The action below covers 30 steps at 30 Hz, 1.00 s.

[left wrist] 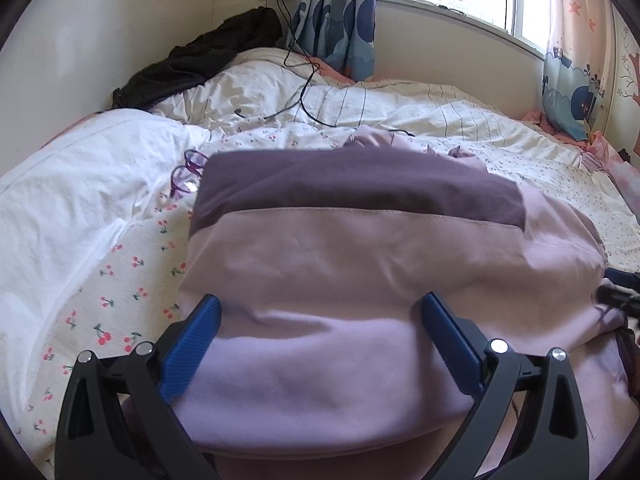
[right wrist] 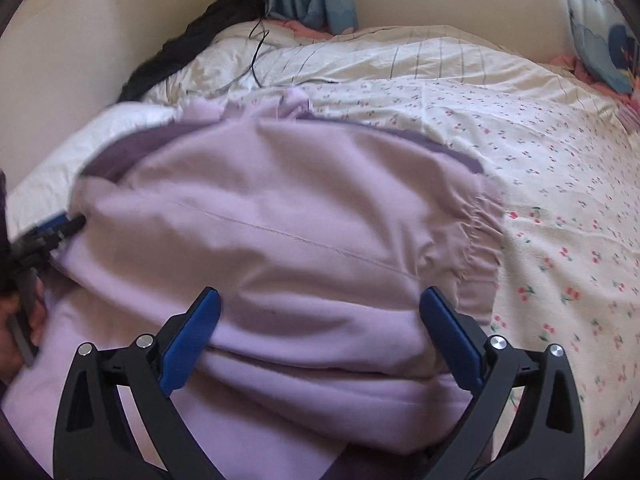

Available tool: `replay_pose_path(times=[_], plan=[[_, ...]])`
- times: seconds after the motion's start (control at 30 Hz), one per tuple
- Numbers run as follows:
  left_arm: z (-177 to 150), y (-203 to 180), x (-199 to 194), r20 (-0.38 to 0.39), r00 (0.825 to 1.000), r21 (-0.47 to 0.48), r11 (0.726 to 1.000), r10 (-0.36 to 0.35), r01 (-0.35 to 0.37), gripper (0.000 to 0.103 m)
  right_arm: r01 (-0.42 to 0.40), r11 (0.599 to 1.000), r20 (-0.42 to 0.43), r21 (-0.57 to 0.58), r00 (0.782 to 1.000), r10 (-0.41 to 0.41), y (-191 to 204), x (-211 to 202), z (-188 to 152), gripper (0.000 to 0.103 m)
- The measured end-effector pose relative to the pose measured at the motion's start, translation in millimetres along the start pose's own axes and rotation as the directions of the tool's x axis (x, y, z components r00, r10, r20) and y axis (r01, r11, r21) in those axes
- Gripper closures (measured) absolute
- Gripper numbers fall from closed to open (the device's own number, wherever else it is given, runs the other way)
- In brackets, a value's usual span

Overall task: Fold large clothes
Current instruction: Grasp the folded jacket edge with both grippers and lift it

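A large lilac garment (left wrist: 340, 272) with a dark purple band (left wrist: 360, 184) lies bunched and folded over on the cherry-print bed sheet (left wrist: 132, 280). My left gripper (left wrist: 320, 314) is open, its blue fingers (left wrist: 200, 340) wide apart with the near fold of the garment bulging between them. In the right wrist view the same garment (right wrist: 288, 220) fills the middle, its gathered cuff at the right. My right gripper (right wrist: 320, 312) is open too and straddles the near edge of the cloth. At the left edge of that view the left gripper (right wrist: 52, 232) pokes in at the garment's side.
Purple glasses (left wrist: 186, 176) lie on the sheet just left of the garment. A white pillow (left wrist: 80, 200) is at the left, and a black cable (left wrist: 304, 92) and dark clothing (left wrist: 192, 64) at the back by the wall. Bare sheet (right wrist: 560, 220) spreads to the right.
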<state>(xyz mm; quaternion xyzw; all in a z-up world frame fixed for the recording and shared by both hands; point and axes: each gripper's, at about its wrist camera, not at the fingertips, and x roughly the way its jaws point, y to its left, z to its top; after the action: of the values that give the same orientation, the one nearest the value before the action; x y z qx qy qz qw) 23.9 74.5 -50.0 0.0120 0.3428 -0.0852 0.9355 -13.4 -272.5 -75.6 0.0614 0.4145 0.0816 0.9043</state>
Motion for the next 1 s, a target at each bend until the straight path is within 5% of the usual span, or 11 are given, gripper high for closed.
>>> replay_pose_path(times=[0.1,0.2,0.4,0.53,0.63,0.73,0.87,1.0], plan=[[1.4,-8.1,-22.3,0.058,0.998,0.047,0.999,0.004,-0.007,0.007,-0.009,1.000,0.037,-0.009,0.999,0.009,4.9,-24.0,-2.2,0.006],[-4.4,-22.5,-35.7,0.088,0.996,0.138,0.990,-0.001,-0.011,0.007,0.040,0.997,-0.052,-0.059,0.998,-0.043,6.0,-10.8,-21.5,0.006],[-16.8,-27.3,2.6,-0.104,0.994,0.190,0.981,-0.015,0.035,0.007,0.052,0.997,-0.133,-0.062,0.989,-0.060,4.0,15.8,-32.2,0.006],[-9.9,-5.7,-19.1,-0.160,0.979,0.116,0.983,-0.126,0.145,0.007,-0.028,1.000,-0.146,-0.010,0.989,0.026,-3.4,-17.6,-33.1,0.006],[-19.4,32.9,-52.6,-0.216,0.937,-0.006,0.960,-0.274,0.279,0.007,-0.110,0.988,-0.180,0.109,0.975,0.129,-24.6,-55.0,-56.7,0.006],[-42.5,76.6,-86.2,-0.251,0.900,-0.139,0.933,-0.357,0.331,0.007,-0.172,0.964,-0.198,0.203,0.957,0.213,-48.9,-91.2,-90.0,0.006],[-86.3,127.2,-132.9,-0.273,0.871,-0.273,0.901,-0.408,0.337,0.007,-0.273,0.909,-0.212,0.316,0.913,0.348,-66.1,-138.2,-138.7,0.006],[-134.0,164.2,-156.1,-0.290,0.798,-0.456,0.809,-0.529,0.371,0.007,-0.365,0.841,-0.216,0.399,0.854,0.473,-63.5,-167.8,-180.4,0.006]])
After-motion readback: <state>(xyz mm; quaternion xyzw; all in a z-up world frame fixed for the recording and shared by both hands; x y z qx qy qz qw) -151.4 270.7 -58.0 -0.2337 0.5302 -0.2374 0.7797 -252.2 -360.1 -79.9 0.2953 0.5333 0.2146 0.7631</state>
